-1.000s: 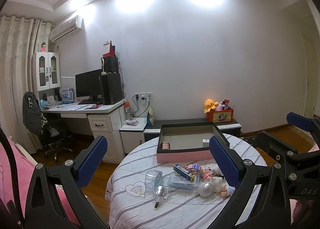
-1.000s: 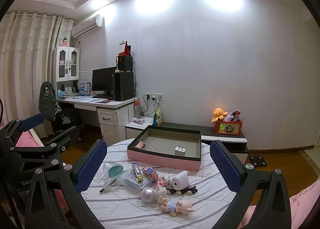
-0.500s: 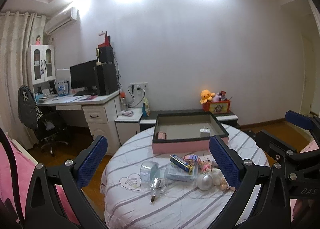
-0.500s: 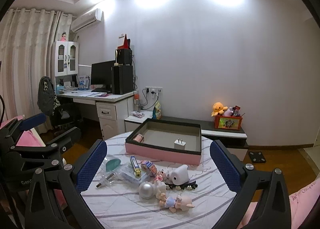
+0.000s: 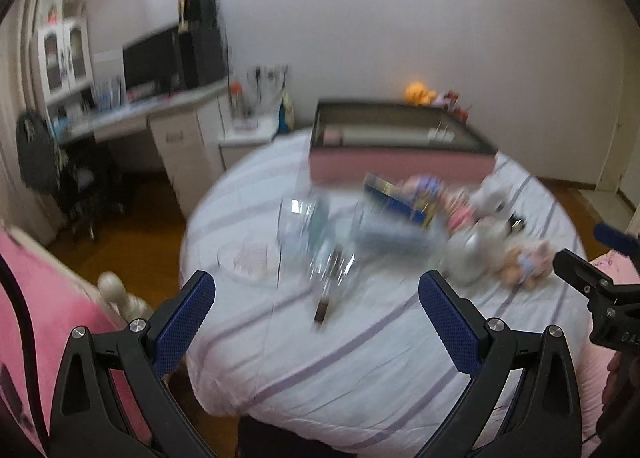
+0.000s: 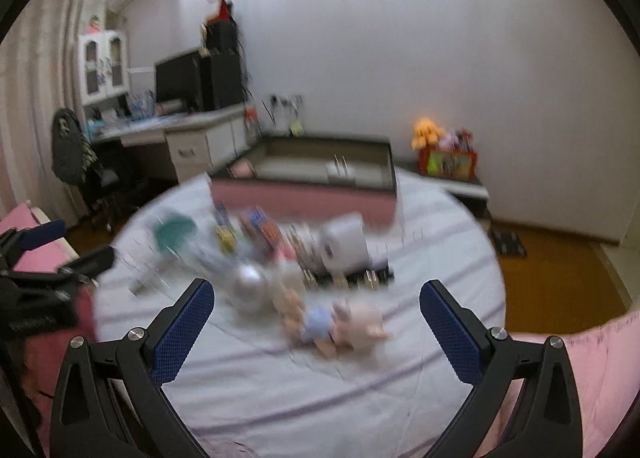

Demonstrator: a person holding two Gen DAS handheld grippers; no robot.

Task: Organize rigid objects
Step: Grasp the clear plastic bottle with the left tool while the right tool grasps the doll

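A round table with a striped white cloth (image 5: 360, 358) (image 6: 280, 390) carries a blurred heap of small things: a clear glass bottle (image 5: 334, 270), a clear cup (image 5: 300, 222), a blue and gold box (image 5: 394, 198), a silver ball (image 6: 248, 284) (image 5: 468, 254), a doll in blue (image 6: 332, 324) and a white cylinder (image 6: 346, 242). A pink box with a dark rim (image 5: 400, 146) (image 6: 308, 182) stands at the far side with a white plug (image 6: 340, 170) inside. My left gripper (image 5: 318, 322) and right gripper (image 6: 316, 322) are both open and empty above the table's near edge.
A white desk with monitor and speakers (image 5: 168, 70) stands at the left, with a black chair (image 5: 44, 154). A low cabinet holds an orange plush toy (image 6: 428, 132). Pink bedding (image 5: 44, 282) lies at both sides. Wooden floor (image 6: 560, 278) surrounds the table.
Both grippers have moved forward and tilted down toward the table. The heap now looks larger and blurred with motion. Both stay open.
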